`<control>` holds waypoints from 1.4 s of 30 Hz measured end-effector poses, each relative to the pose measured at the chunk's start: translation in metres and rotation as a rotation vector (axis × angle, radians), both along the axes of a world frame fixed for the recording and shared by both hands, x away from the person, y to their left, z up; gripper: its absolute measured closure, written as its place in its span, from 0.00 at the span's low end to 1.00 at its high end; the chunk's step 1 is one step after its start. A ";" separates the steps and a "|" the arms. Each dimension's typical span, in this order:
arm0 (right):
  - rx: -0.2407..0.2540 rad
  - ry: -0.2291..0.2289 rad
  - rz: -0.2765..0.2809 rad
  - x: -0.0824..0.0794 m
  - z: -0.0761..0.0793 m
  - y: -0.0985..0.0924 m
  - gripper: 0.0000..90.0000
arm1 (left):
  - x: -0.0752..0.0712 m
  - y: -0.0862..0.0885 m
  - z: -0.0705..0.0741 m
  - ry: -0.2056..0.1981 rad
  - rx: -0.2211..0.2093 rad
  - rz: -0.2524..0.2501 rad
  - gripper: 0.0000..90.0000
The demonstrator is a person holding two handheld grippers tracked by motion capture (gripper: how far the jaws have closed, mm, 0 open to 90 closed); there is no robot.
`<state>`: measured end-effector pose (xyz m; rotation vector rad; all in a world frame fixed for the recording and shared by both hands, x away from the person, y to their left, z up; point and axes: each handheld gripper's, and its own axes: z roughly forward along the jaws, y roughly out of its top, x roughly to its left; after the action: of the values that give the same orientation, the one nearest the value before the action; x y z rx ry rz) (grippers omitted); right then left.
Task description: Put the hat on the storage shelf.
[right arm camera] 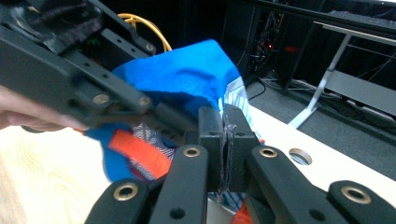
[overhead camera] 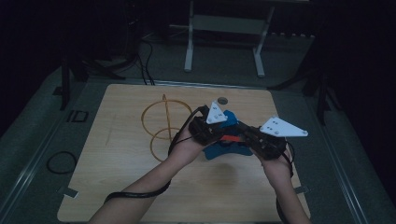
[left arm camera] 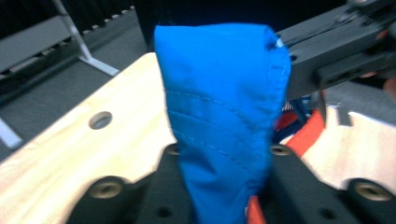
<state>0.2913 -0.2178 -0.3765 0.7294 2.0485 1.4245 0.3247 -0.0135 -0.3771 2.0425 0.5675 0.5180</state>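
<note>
A blue cloth item (overhead camera: 229, 149) with an orange strip (overhead camera: 229, 138) hangs between my two grippers over the middle of the wooden table (overhead camera: 121, 154). My left gripper (overhead camera: 218, 132) is shut on the blue cloth (left arm camera: 224, 93), which bunches up tall between its jaws (left arm camera: 219, 186). My right gripper (overhead camera: 251, 138) is shut on a thin edge of the same cloth, its jaws (right arm camera: 224, 135) pressed flat together on white mesh lining. In the right gripper view the blue cloth (right arm camera: 187, 74) and orange strip (right arm camera: 140, 151) lie just beyond, with the left gripper (right arm camera: 70, 79) at the left.
Yellow wire hoops (overhead camera: 163, 123) lie on the table to the left of my hands. A round hole (overhead camera: 222, 100) sits near the table's far edge. A black cable loop (overhead camera: 60, 162) lies on the floor at left, and a white desk frame (overhead camera: 189, 46) stands behind.
</note>
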 end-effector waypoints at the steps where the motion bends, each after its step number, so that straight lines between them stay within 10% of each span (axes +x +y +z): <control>1: 0.003 -0.002 0.004 -0.001 0.001 0.000 0.98 | 0.001 0.000 0.000 -0.003 -0.003 -0.002 0.97; 25: 0.099 -0.062 0.063 -0.043 0.022 -0.028 0.69 | -0.006 0.023 0.017 -0.219 -0.054 0.047 1.00; 33: 0.102 -0.045 0.042 -0.041 0.018 -0.040 0.70 | -0.011 0.045 0.022 -0.339 -0.179 -0.134 1.00; 42: 0.120 0.003 0.160 -0.054 0.011 -0.031 0.68 | -0.008 0.063 0.013 -0.280 -0.329 -0.429 1.00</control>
<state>0.2374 -0.2486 -0.3656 0.6275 2.0765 1.6482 0.3168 0.0493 -0.3644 1.6741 0.0345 0.4107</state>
